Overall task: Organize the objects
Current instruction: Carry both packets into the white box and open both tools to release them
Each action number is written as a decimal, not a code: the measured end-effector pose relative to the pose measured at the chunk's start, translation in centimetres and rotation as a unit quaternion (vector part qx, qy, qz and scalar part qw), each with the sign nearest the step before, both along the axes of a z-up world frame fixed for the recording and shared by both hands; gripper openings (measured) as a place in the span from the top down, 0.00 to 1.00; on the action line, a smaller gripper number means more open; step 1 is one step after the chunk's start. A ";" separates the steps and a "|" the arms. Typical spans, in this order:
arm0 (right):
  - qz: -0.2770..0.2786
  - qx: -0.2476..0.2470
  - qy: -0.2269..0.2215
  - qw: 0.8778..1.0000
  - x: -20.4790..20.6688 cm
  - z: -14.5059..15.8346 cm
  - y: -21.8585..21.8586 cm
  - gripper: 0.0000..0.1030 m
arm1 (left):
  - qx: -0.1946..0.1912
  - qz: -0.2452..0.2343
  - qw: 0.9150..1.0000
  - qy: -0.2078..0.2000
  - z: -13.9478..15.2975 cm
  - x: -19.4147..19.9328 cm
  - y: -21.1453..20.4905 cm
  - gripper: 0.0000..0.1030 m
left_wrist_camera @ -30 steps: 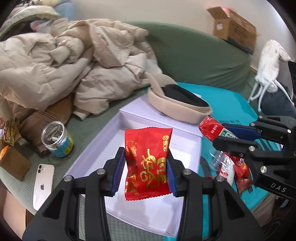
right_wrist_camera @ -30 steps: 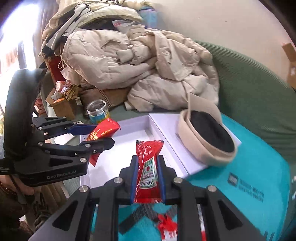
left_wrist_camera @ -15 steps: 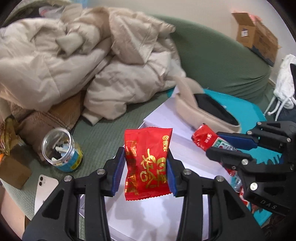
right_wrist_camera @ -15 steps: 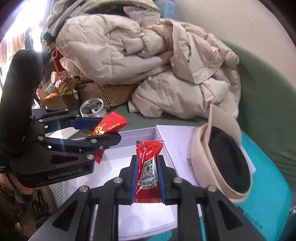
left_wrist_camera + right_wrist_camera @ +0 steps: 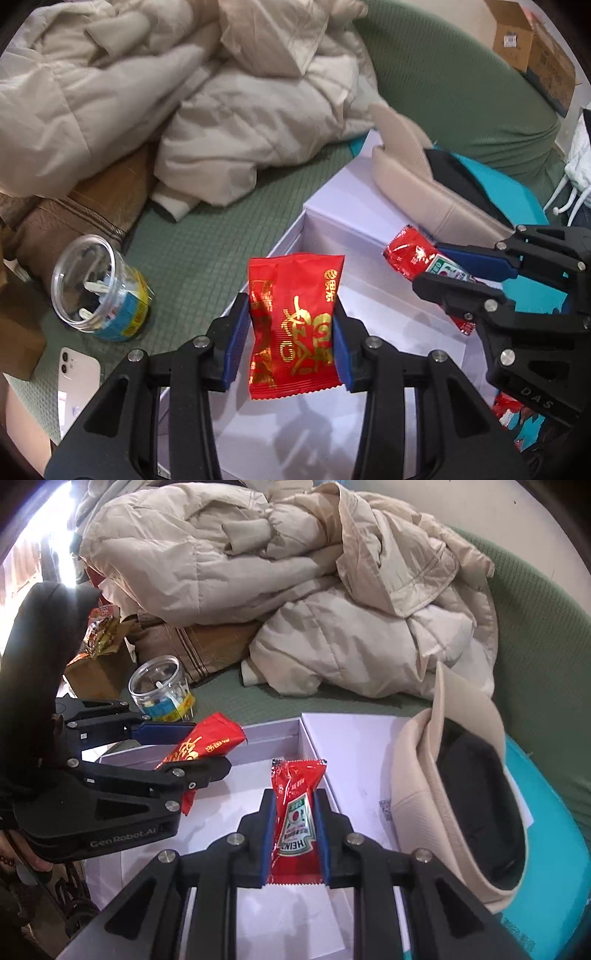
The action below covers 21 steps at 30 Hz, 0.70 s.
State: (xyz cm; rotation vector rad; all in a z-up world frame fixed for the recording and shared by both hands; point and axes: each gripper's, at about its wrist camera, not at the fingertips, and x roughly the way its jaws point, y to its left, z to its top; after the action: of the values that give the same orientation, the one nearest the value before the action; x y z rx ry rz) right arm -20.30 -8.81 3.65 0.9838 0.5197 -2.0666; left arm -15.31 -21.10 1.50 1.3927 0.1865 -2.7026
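Observation:
My left gripper [image 5: 288, 332] is shut on a red snack packet with gold print [image 5: 293, 325] and holds it above the open white box [image 5: 369, 302]. My right gripper [image 5: 293, 834] is shut on a red Heinz ketchup sachet [image 5: 295, 819], also above the box [image 5: 258, 734]. In the left wrist view the right gripper [image 5: 461, 273] and its sachet [image 5: 410, 251] are at the right. In the right wrist view the left gripper [image 5: 177, 753] and its packet [image 5: 207, 742] are at the left.
A beige cap [image 5: 461, 794] lies on the box lid [image 5: 351, 746] at the right. A clear plastic jar [image 5: 96, 291] and a white phone [image 5: 75, 391] lie left of the box on the green sofa. Beige jackets [image 5: 184, 92] are piled behind. More red sachets [image 5: 513, 410] lie on a teal cloth.
Both grippers have moved forward over the white box, still shut on their packets. The jackets and jar look nearer, and the right gripper sits closer to the left one.

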 end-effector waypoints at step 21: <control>-0.003 0.038 -0.032 0.999 -0.7 -4.0 -0.3 0.80 | -0.032 0.007 0.996 -0.083 -3.1 -1.9 1.0 0.61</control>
State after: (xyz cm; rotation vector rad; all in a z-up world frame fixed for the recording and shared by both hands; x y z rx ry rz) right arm -20.98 -9.12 -0.32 1.0935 0.5674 -2.0254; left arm -17.16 -20.05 -1.59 1.5803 0.0954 -2.5415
